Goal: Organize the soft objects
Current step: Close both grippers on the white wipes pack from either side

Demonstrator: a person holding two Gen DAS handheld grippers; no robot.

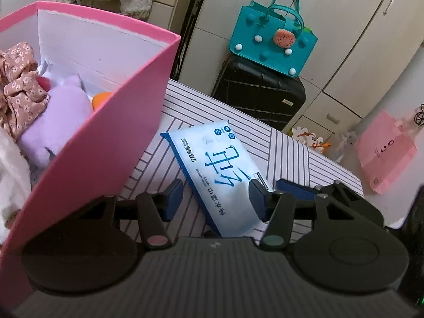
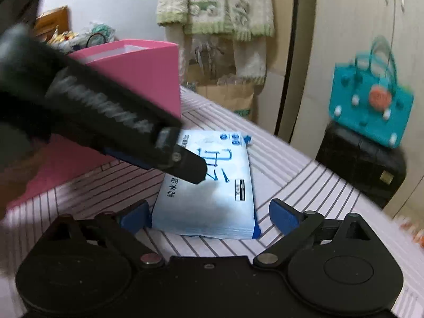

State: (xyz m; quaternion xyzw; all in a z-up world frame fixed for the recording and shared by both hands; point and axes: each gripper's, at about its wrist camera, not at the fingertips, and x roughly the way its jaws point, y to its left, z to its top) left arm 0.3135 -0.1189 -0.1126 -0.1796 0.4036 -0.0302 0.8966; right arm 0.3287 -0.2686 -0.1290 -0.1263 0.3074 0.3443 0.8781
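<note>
Between fingers of right hand-held gripper (spread wide, nothing pinched) wipes pack is framed for pickup; left hand-held gripper half-spread over pack, pink box beside.

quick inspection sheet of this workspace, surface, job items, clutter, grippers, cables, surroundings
surface: striped cloth, flat.
job's things: wipes pack lying on the cloth; pink box beside it, holding a purple plush and floral fabric.
clutter: nothing seen on the cloth.
grippers: left gripper straddles the pack, pads apart from it; right gripper wide open around the pack's near end.
cables: nothing seen.
surroundings: teal bag on a black suitcase, pink paper bag, hanging knitwear.
</note>
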